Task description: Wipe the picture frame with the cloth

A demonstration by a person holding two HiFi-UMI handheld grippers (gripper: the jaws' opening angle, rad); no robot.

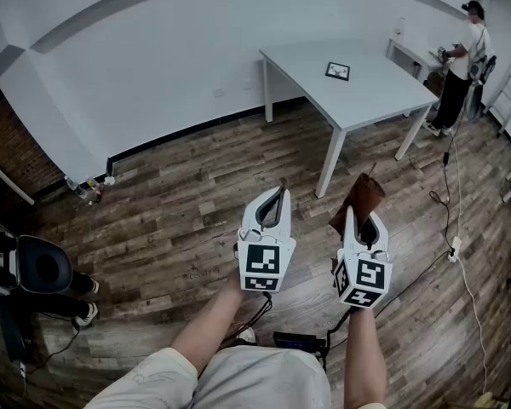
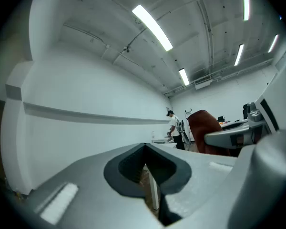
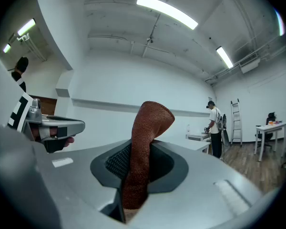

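White table (image 1: pixel 370 92) ahead. Frame (image 1: pixel 337 71) flat on it, well off, nearer right gripper (image 1: pixel 365 218), clamped on cloth (image 1: pixel 363 196). Left gripper (image 1: pixel 280 191) closed, empty.

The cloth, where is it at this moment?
In the head view the brown cloth is clamped in the right gripper, right of centre, beside the left gripper and short of the white table.

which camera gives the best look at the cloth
The right gripper view: the cloth stands centred and close, pinched in the right gripper. The head view shows it small and distant; the left gripper view shows only part.
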